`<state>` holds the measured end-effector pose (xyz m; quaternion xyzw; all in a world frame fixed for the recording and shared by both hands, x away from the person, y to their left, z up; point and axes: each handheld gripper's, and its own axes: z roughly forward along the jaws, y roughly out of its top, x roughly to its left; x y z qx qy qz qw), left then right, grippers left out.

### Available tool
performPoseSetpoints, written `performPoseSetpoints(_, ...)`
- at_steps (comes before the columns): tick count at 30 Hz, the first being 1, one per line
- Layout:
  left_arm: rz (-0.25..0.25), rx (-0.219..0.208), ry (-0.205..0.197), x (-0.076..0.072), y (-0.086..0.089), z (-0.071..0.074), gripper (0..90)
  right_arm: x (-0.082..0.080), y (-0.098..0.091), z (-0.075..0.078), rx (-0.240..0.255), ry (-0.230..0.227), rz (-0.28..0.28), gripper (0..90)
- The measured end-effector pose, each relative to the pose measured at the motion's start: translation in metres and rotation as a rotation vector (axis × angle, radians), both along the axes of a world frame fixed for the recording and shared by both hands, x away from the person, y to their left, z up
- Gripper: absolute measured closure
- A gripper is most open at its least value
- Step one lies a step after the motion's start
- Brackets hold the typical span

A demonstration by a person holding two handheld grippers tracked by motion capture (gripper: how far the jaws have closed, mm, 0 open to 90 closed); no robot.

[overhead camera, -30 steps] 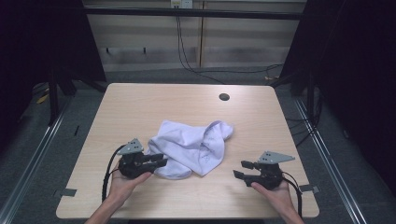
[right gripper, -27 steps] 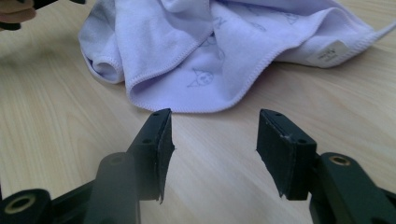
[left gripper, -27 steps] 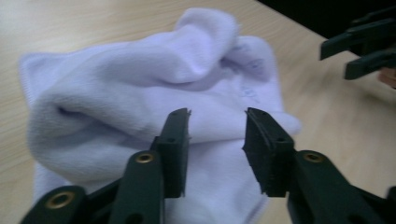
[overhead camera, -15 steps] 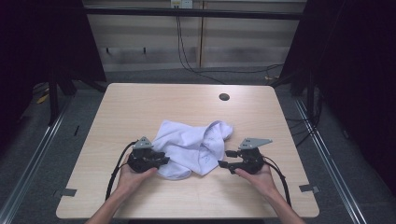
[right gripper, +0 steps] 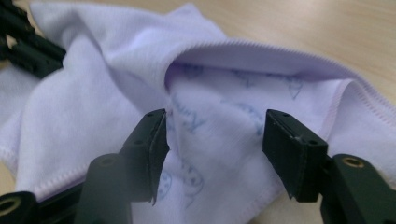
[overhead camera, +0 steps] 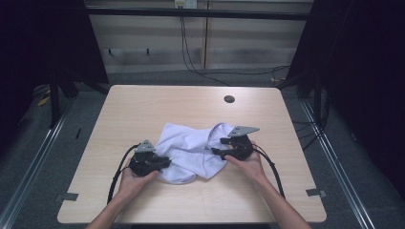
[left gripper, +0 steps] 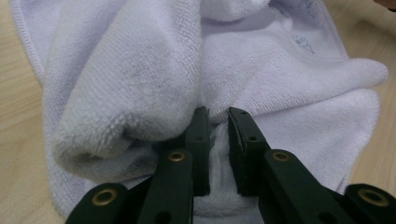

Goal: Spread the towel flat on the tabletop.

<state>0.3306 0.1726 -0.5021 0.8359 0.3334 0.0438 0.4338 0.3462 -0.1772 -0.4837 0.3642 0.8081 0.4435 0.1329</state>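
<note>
Item: white towel (overhead camera: 191, 152), crumpled on counter (overhead camera: 143, 109), between both tongs | left tongs (left gripper: 218, 126) just closing, fold pinched | right tongs (right gripper: 215, 140) just opening, wide astride hem, ungripped | Progress: early; spreading or folding pending.

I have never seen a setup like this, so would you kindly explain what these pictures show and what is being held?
A person stands at a wooden table holding a hand-operated two-jaw gripper in each hand. One picture is taken from above; the other two come from cameras riding on the grippers, looking along their black jaws. A crumpled white towel lies on the table. The left gripper has just been closing and pinches a fold of the towel. The right gripper has been opening; its jaws stand wide at the towel's edge, gripping nothing.
</note>
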Motion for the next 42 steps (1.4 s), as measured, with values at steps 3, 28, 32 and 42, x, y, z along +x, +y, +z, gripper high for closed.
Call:
performPoseSetpoints(3, -0.005, -0.012, 0.009, 0.001, 0.001, -0.001, 78.9, 0.006, 0.000, -0.003, 0.001, 0.008, -0.009, 38.3)
performPoseSetpoints(28, -0.244, -0.150, -0.009, -0.057, -0.017, 0.058, 61.3, -0.061, 0.001, 0.005, 0.041, 0.127, 0.135, 58.9)
performPoseSetpoints(32, -0.221, -0.134, -0.012, -0.028, -0.046, 0.050, 55.7, -0.051, 0.001, 0.003, 0.049, 0.118, 0.118, 55.2)
performPoseSetpoints(42, -0.199, -0.039, -0.046, -0.017, -0.072, 0.032, 58.9, -0.058, 0.017, -0.013, 0.011, 0.141, 0.193, 50.3)
